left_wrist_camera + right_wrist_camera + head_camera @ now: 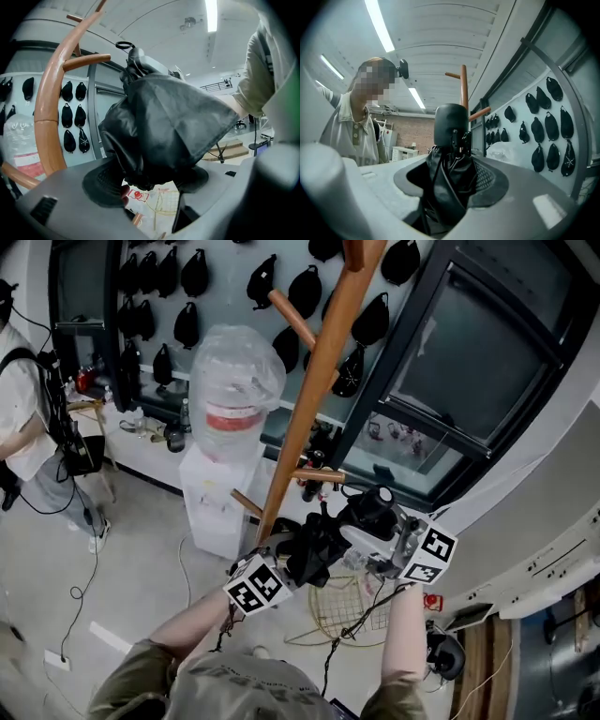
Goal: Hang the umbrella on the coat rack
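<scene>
Wall of black bags (155,277) behind, coat rack (309,390) in front. Folded umbrella (314,554) is held up just beside the pole and is not yet hung. Left gripper (150,187) pinches the canopy end; right gripper (450,187) clamps the fabric below the handle (451,124). Step, as judged: approach. Next move calls for steering the strap loop (124,45) over a peg (86,61), then letting go.

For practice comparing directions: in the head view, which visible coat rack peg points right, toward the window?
The short level peg just above the umbrella; the upper peg and the lowest peg both point left.
</scene>
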Demonstrator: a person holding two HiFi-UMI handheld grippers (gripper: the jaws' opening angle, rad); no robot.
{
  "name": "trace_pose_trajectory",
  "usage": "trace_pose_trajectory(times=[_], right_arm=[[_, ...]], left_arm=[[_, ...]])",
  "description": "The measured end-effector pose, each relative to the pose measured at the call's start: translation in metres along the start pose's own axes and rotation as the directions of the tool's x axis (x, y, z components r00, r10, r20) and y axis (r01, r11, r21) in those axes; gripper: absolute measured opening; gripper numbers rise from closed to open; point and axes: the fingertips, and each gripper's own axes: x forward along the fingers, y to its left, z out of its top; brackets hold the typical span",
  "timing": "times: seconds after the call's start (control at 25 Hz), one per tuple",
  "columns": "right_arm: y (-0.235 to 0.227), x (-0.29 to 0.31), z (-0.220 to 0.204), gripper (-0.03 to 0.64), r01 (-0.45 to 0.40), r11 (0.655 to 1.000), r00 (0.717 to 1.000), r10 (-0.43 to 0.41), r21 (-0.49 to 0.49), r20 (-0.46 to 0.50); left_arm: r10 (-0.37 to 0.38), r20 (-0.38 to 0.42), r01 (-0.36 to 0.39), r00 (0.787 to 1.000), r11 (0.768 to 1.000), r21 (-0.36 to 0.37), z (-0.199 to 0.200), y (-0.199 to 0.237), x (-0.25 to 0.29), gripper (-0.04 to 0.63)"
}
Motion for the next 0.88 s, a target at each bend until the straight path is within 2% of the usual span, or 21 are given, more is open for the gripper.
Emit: trace_pose_trajectory(times=[0.12, 0.32, 0.88], right_arm=[[-0.007, 0.005, 0.005, 0.213, -0.051, 0.999, 0.999, 0.051, 0.003, 0.009], [-0.017, 0.021, -0.01, 0.215, -0.105, 0.994, 0.994, 0.105, 0.042, -0.005], [-0.033, 0.028, -0.044, 0.213, -0.128, 0.981, 0.992, 0.124, 0.146, 0.032]], left_arm=[[0.041, -0.009, -0.041, 0.999, 0.999, -0.004, 0.004, 0.01, -0.002, 0.296], [0.073, -0.058, -0.073, 0.996, 0.997, 0.001, -0.01, 0.019, -0.008, 0.287], [0.082, -0.133, -0.085, 0.988, 0.996, -0.022, -0.04, 0.025, -0.008, 0.285]])
